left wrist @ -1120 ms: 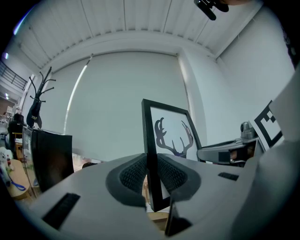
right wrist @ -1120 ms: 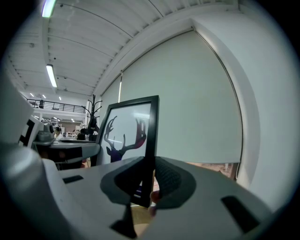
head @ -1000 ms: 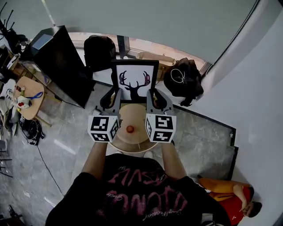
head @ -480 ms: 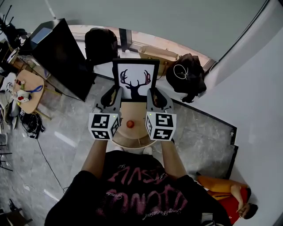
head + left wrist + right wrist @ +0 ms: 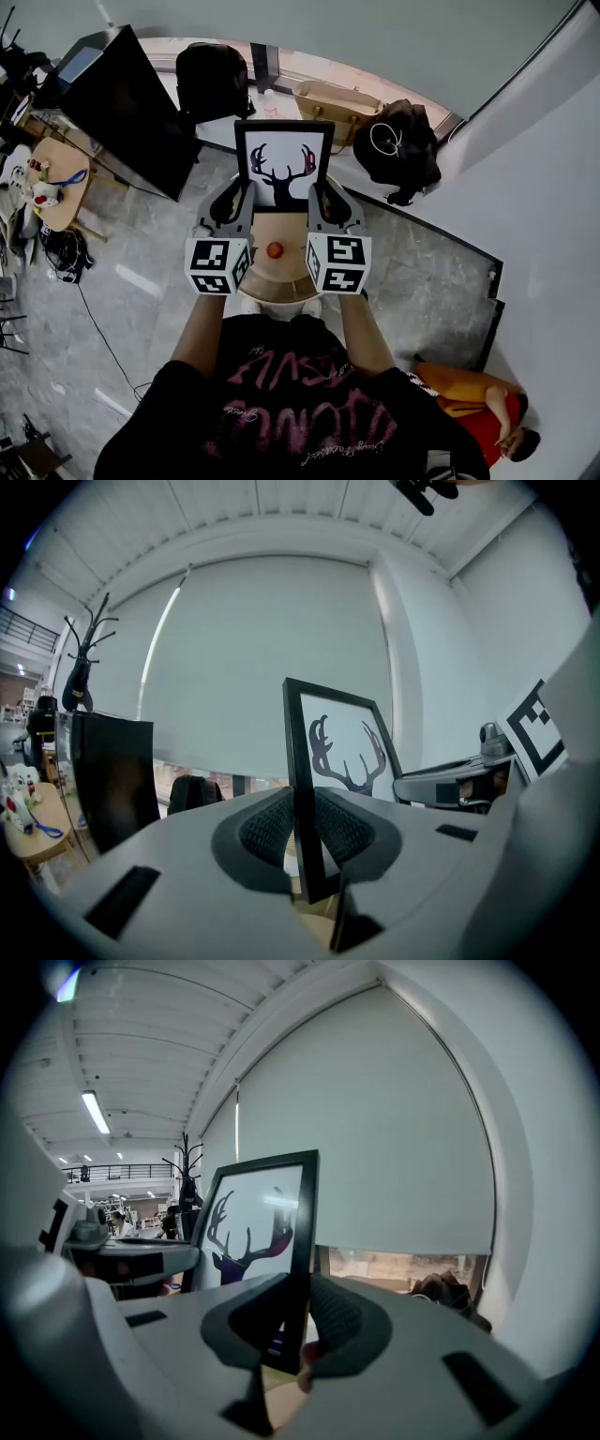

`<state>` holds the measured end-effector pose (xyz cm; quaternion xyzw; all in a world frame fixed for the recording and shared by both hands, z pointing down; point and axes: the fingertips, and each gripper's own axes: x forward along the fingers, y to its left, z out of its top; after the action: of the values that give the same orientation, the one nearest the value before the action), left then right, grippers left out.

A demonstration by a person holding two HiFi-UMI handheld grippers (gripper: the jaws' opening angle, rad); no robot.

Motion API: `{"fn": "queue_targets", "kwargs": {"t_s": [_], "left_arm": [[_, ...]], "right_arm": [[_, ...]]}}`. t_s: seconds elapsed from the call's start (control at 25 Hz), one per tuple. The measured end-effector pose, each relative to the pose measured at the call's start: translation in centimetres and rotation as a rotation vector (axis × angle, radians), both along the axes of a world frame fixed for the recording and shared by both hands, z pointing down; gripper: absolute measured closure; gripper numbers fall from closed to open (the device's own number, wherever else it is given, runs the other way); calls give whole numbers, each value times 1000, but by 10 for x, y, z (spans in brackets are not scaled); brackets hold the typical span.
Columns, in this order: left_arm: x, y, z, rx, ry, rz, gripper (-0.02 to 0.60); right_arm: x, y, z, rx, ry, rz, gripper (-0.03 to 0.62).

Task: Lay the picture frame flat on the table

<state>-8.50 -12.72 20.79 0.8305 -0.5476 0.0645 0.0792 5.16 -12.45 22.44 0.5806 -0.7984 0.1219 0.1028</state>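
A black picture frame (image 5: 283, 165) with a deer-antler print is held up in the air above a small round wooden table (image 5: 278, 274). My left gripper (image 5: 242, 201) is shut on the frame's left edge, and the frame (image 5: 302, 799) stands upright between its ribbed pads. My right gripper (image 5: 318, 199) is shut on the right edge, where the frame (image 5: 298, 1260) again runs between the pads. The print faces me. A small red ball (image 5: 275, 250) lies on the table below the frame.
A large black screen (image 5: 127, 114) stands to the left, a black backpack (image 5: 212, 82) and a tan bag (image 5: 339, 101) lie behind the table, and a dark bag (image 5: 397, 150) sits at the right. A side table with clutter (image 5: 52, 192) is at far left. A person in red (image 5: 487, 412) sits at lower right.
Both grippers have lifted the frame slightly higher and farther from me. The grip on both edges stays the same.
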Motion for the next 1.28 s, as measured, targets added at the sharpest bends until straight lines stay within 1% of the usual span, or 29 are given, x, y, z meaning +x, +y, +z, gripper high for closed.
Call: {"fn": "queue_targets", "kwargs": {"t_s": [0.6, 0.88, 1.28], "left_arm": [[-8, 5, 42, -98, 4, -15, 508], [-7, 21, 62, -126, 3, -22, 508], [-9, 27, 79, -167, -6, -33, 508]], "right_arm": [[-8, 4, 41, -92, 8, -18, 514], [-7, 19, 62, -118, 7, -28, 514], [-9, 24, 80, -165, 3, -44, 514]]}}
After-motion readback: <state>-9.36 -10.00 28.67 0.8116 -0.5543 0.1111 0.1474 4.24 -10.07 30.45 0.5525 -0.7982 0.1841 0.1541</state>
